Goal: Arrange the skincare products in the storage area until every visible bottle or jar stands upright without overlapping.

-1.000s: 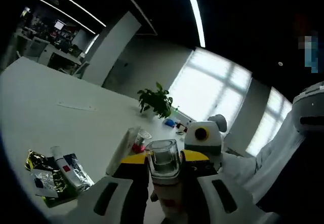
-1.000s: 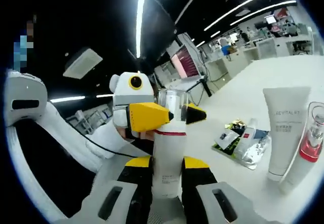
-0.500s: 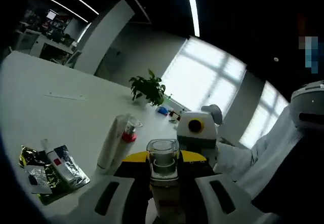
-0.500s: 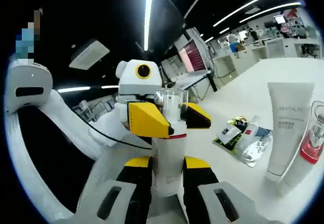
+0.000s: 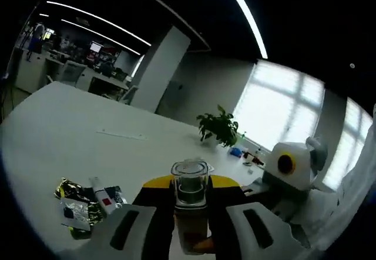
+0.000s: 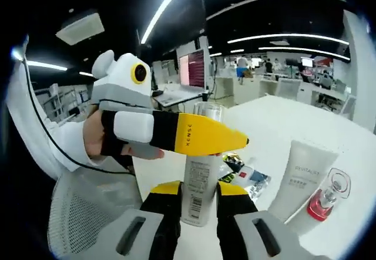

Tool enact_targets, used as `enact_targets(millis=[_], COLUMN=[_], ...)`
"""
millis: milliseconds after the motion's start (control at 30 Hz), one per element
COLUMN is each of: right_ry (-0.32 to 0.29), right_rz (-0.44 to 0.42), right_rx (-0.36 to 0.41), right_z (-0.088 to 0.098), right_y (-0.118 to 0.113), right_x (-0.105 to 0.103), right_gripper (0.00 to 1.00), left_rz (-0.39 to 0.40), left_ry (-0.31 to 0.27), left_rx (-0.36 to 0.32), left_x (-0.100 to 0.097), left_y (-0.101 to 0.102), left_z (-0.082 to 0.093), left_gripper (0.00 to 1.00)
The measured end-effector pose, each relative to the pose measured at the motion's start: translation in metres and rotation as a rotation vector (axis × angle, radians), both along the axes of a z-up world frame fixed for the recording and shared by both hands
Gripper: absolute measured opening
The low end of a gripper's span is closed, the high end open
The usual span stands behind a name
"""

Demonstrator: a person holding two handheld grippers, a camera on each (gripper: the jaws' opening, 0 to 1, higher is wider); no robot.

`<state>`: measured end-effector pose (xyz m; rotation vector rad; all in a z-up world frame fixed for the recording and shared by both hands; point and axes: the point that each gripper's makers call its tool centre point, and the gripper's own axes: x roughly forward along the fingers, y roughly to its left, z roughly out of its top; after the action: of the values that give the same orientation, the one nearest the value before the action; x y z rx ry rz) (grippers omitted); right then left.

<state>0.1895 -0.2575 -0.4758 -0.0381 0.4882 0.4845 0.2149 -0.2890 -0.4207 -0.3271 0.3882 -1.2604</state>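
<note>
A white bottle with a clear cap [image 5: 189,176] stands between the yellow-tipped jaws of my left gripper [image 5: 189,194], which is shut on its top part. In the right gripper view the same bottle [image 6: 197,200] rises from my right gripper [image 6: 200,190], which is shut on its body. There my left gripper [image 6: 197,139] comes in from the left, held by a gloved hand [image 6: 103,142], with one yellow jaw lying across the bottle's neck. A white tube [image 6: 298,183] and a red-filled clear bottle [image 6: 325,200] stand upright side by side on the white table [image 6: 352,136].
Foil sachets and a small tube [image 5: 88,204] lie flat on the table [image 5: 53,130]; the right gripper view has these sachets [image 6: 242,173] behind the held bottle. A potted plant [image 5: 220,127] stands far back. A mesh chair [image 6: 88,225] sits at lower left.
Both cameras have swung and rolled. The left gripper's jaw now lies flatter across the bottle's neck. The tube and red bottle left the left gripper view. Both grippers kept hold of the bottle.
</note>
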Motion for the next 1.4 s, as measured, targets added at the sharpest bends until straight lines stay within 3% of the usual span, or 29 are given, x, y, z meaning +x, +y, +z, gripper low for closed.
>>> enact_targets(millis=[100,133,200,267,367,467,567,667,733,767,833,967,1100,1200,1400], right_ry=[0.030,0.068,0.091,0.077,0.086,0.103,0.119,0.140,0.126,0.097,0.093,0.056,0.035,0.036,0.070], right_rz=[0.032,0.058,0.069,0.109,0.178,0.261,0.270,0.318,0.313,0.303,0.279,0.232,0.220,0.217,0.238], right_rx=[0.069,0.166,0.268,0.297,0.347,0.418,0.438,0.518,0.500,0.449,0.419,0.401,0.372,0.390,0.406], right_z=[0.002,0.005,0.009,0.012,0.016,0.022,0.018,0.022,0.021,0.018,0.014,0.014,0.014,0.015,0.015], right_y=[0.005,0.011,0.013,0.011,0.010,0.015,0.010,0.015,0.015,0.013,0.012,0.010,0.011,0.012,0.009], right_x=[-0.006,-0.011,-0.014,-0.020,-0.032,-0.045,-0.046,-0.055,-0.053,-0.049,-0.044,-0.036,-0.032,-0.032,-0.040], right_gripper=[0.12,0.12,0.11,0.11,0.09,0.09,0.09,0.09,0.09,0.10,0.10,0.12,0.14,0.14,0.10], left_rz=[-0.034,-0.061,-0.102,-0.147,-0.222,-0.344,-0.364,-0.406,-0.393,-0.384,-0.337,-0.264,-0.242,-0.245,-0.314], left_ry=[-0.023,-0.027,-0.046,-0.056,-0.019,0.058,0.015,0.054,0.086,0.079,0.032,0.022,0.003,0.009,-0.039], left_rx=[-0.014,-0.029,-0.062,-0.078,-0.093,-0.114,-0.087,-0.095,-0.087,-0.079,-0.059,-0.057,-0.063,-0.067,-0.085], left_x=[-0.003,-0.007,-0.013,-0.020,-0.027,-0.044,-0.049,-0.057,-0.058,-0.057,-0.052,-0.042,-0.037,-0.037,-0.048], left_y=[0.001,0.000,-0.002,-0.004,-0.003,-0.002,-0.003,-0.001,-0.003,-0.004,-0.006,-0.008,-0.009,-0.009,-0.011], left_z=[0.001,0.004,0.010,0.014,0.015,0.018,0.014,0.017,0.016,0.014,0.010,0.011,0.012,0.012,0.014], left_gripper=[0.16,0.17,0.18,0.20,0.22,0.22,0.22,0.22,0.20,0.20,0.19,0.19,0.19,0.19,0.20])
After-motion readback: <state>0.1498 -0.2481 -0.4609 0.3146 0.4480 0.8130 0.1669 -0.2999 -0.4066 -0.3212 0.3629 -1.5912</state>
